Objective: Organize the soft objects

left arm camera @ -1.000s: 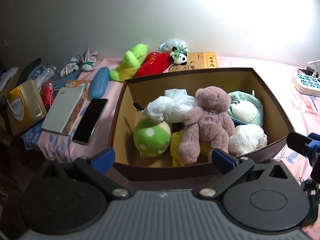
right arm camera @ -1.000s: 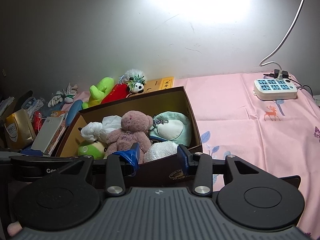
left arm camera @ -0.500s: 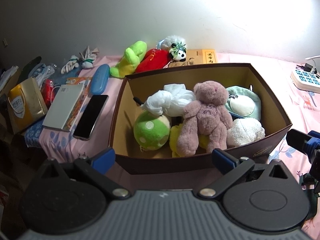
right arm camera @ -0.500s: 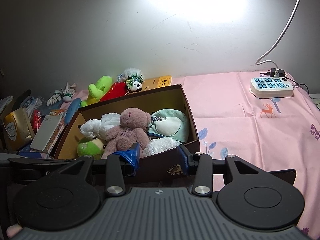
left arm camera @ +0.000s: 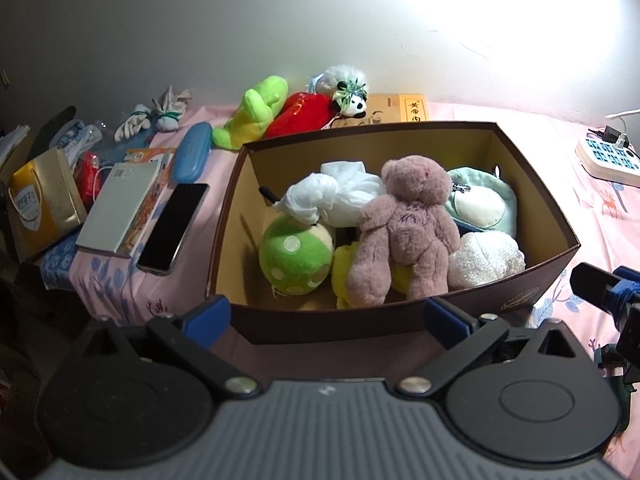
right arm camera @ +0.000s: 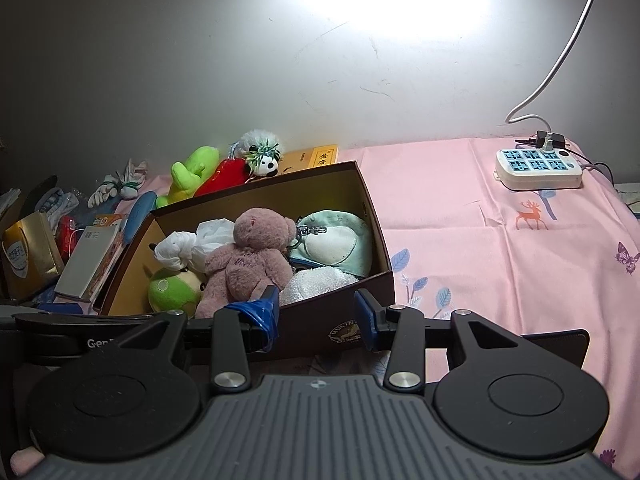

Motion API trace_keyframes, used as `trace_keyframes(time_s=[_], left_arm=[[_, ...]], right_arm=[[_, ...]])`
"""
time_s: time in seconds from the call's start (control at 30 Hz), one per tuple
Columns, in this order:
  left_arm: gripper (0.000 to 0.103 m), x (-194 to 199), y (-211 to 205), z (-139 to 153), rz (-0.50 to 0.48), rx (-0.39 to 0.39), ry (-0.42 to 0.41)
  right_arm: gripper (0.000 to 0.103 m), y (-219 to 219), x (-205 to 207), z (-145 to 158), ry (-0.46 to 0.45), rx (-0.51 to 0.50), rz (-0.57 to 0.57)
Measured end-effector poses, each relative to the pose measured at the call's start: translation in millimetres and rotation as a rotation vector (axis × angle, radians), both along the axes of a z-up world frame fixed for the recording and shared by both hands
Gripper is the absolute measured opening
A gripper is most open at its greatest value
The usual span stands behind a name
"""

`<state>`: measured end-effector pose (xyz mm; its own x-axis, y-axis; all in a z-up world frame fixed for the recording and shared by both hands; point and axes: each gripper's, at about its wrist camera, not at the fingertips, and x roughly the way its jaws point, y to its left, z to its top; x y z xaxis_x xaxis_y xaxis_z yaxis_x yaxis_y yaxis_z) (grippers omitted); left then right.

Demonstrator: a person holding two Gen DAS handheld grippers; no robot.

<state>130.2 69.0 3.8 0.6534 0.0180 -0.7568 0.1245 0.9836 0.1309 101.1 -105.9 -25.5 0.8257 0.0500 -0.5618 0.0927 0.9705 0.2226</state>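
Judging by the filled box (left arm camera: pixel 400 326) ahead of your wide-spread, empty left gripper (left arm camera: pixel 326 314), the green plush (left arm camera: pixel 252 118) and panda (left arm camera: pixel 352 100) beyond remain.

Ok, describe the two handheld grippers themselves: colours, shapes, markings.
Both share one build: a grey ribbed body, two round black discs, black link arms with silver pivot bolts, and blue-padded fingers. The left gripper shows clean blue pads. The right gripper has crinkled blue tape wrapped on its left finger. No sleeves or cables on them are visible.
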Motion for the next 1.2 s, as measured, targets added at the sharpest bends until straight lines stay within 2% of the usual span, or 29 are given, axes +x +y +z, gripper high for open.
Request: trace_keyframes(time_s=[0.77,1.2], left_arm=[[0.102,13.6,-5.4,-12.0,-0.031,0.007,0.039],[0.103,17.2,-4.9,-16.7,-0.016,0.02,0.058]], right_arm=[[0.025,-3.0,8.5,-7.4,0.026,0.013,-0.008],[0.025,-3.3,10.3,-8.3,0.028,0.02,-0.008]])
